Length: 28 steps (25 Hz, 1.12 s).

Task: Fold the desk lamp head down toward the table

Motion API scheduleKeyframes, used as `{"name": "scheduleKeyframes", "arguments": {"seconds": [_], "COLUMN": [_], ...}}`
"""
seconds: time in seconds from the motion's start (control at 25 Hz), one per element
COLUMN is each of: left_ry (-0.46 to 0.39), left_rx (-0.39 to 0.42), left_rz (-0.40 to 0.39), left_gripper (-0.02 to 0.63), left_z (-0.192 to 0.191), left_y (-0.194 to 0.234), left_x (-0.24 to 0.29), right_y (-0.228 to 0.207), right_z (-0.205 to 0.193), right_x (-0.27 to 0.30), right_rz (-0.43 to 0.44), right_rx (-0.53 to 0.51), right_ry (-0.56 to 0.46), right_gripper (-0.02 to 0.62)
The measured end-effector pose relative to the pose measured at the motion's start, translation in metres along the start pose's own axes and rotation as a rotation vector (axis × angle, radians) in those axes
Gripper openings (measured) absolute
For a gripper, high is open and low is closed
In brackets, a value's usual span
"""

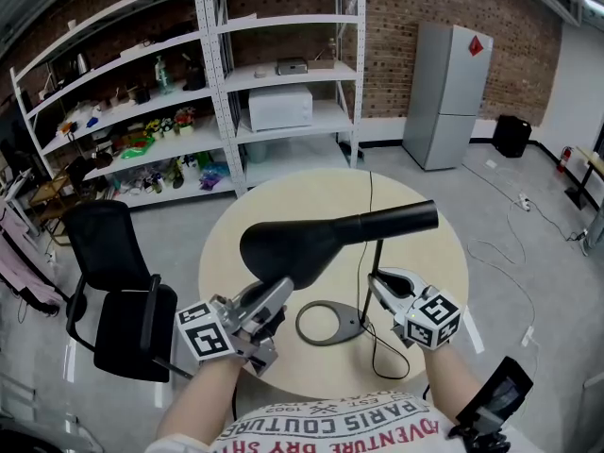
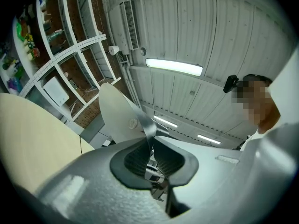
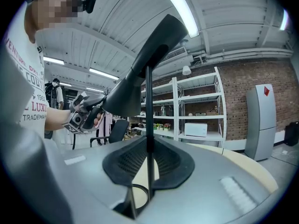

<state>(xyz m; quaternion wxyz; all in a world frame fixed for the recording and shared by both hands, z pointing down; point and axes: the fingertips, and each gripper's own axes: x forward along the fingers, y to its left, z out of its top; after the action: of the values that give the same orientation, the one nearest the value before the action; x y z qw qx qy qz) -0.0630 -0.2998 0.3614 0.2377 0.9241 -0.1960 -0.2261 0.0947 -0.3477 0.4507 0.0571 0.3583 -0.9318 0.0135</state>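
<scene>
Currently: left gripper [image 2: 150, 149] was pinched tight on lamp head [image 1: 288, 243] rim. Right gripper [image 3: 148, 160] clamped lamp stem [image 3: 148, 101] above ring base [image 1: 326, 325], mid round table [image 1: 311, 192]. Step judged: fold under way, head well above tabletop. Next: rim pressed lower, stem braced.

A red-brick wall [image 1: 396, 26] is seen at the back of the room, lined with white metal shelving [image 1: 217, 83] on which a white microwave [image 1: 280, 108] is kept, and a grey refrigerator [image 1: 448, 92] is stood to the right. A black office chair [image 1: 104, 243] is placed beside a pale round table [image 1: 302, 192] on the glossy grey floor [image 1: 189, 225], where a white power strip [image 1: 523, 200] is left lying. The space is lit by tube lights [image 2: 174, 67] fixed to a ribbed white ceiling [image 2: 224, 27].
</scene>
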Motion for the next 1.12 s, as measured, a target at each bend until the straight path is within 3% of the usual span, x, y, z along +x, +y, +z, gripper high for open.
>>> {"name": "scheduleKeyframes", "arguments": {"seconds": [0.8,1.12], "left_ry": [-0.076,-0.079], "left_rx": [-0.184,-0.200], "left_rz": [-0.041,-0.041], "left_gripper": [0.035,0.037], "left_z": [-0.037,-0.050], "left_y": [0.010,0.014], "left_x": [0.010,0.014], "right_y": [-0.004,-0.005], "right_z": [0.001,0.000], "right_x": [-0.003,-0.001], "right_rz": [-0.031,-0.041], "right_rx": [0.022,0.032], "right_ry": [-0.015,-0.017], "right_gripper": [0.048,0.048]}}
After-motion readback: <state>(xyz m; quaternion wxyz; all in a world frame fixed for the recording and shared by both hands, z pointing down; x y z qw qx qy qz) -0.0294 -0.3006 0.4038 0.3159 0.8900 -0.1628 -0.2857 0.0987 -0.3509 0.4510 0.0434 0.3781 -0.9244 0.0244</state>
